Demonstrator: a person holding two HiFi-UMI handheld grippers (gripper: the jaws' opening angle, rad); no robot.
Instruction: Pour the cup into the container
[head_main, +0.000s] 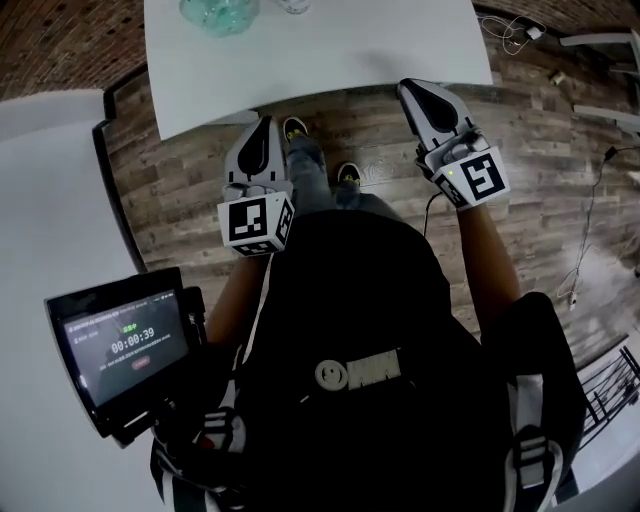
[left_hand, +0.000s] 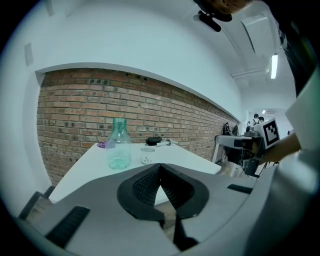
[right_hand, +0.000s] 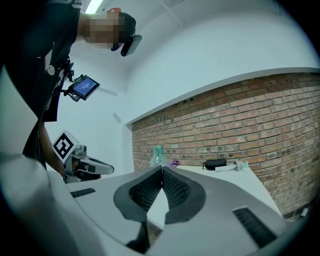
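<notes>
Showing the stance before any pour: the person stands at the near edge of the white table (head_main: 330, 60) with both tools held over the wooden floor (head_main: 540, 160), short of the tabletop. Left gripper (left_hand: 160, 167): jaws pressed together tip to tip, nothing between them. Right gripper (right_hand: 161, 171): jaws likewise closed and empty. Both point toward the table, which reads as a ready pose, with no step of the task yet begun.

The container, a clear greenish bottle (left_hand: 119, 146), stands upright well back on the table. The small clear cup (left_hand: 147, 156) stands just beside it, to its right in the left gripper view, and apart from it. Whether the cup holds anything cannot be told.

Behind these lie a black case (left_hand: 154, 141) and a purple item (left_hand: 102, 145). A small screen (head_main: 120, 345) hangs at the person's left. Nothing stands between the grippers and the cup. The bottle's narrow neck would likely demand careful aim.
</notes>
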